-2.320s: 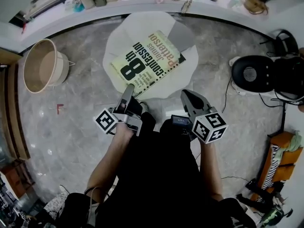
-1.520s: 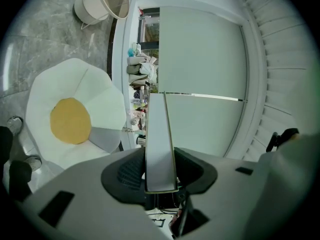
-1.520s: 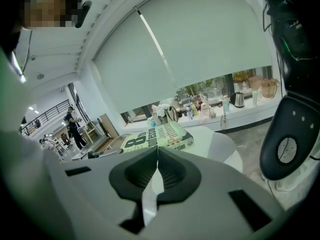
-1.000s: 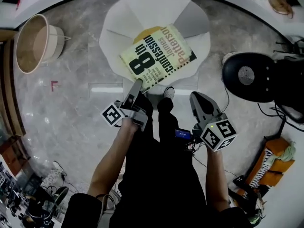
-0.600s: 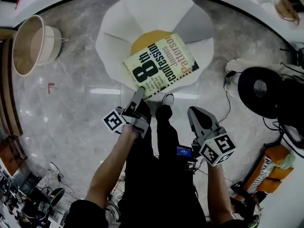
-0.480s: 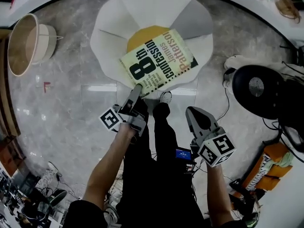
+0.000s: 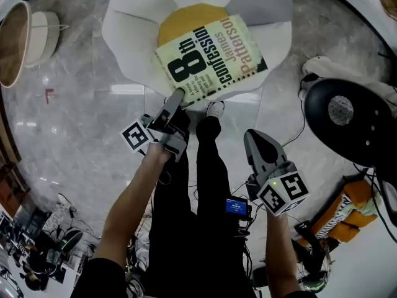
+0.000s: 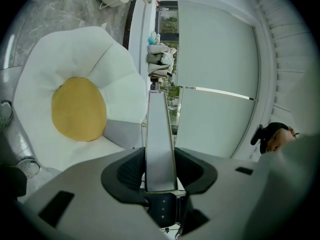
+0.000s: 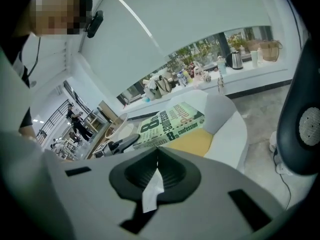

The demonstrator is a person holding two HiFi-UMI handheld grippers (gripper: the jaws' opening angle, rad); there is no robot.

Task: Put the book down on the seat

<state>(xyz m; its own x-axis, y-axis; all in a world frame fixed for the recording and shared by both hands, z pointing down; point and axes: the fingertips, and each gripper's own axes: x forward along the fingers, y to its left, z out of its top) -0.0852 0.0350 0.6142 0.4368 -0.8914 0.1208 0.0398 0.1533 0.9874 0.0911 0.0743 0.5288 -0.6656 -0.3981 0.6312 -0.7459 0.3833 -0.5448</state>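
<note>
The book [image 7: 211, 51], pale green with large black print on its cover, hangs level over the seat [image 7: 127, 23]. The seat is a white flower-shaped cushion with a yellow centre [image 7: 177, 18]. My left gripper [image 7: 176, 97] is shut on the book's near corner. In the left gripper view the book [image 8: 160, 129] shows edge-on between the pads, and the seat [image 8: 120, 79] lies below to the left. My right gripper [image 7: 254, 136] is shut and holds nothing, lower right beside my legs. The right gripper view shows the book [image 9: 170, 120] above the yellow centre [image 9: 192, 140].
A black round fan-like device [image 7: 347, 120] stands on the floor to the right of the seat. A wicker basket [image 7: 15, 42] sits at the far left. My shoe [image 7: 215, 109] touches the seat's near edge. Cables and an orange object [image 7: 347, 210] lie at lower right.
The book, still held by the left gripper, has come forward over the seat's yellow centre. The seat now fills more of the head view. The right gripper stays low and shut.
</note>
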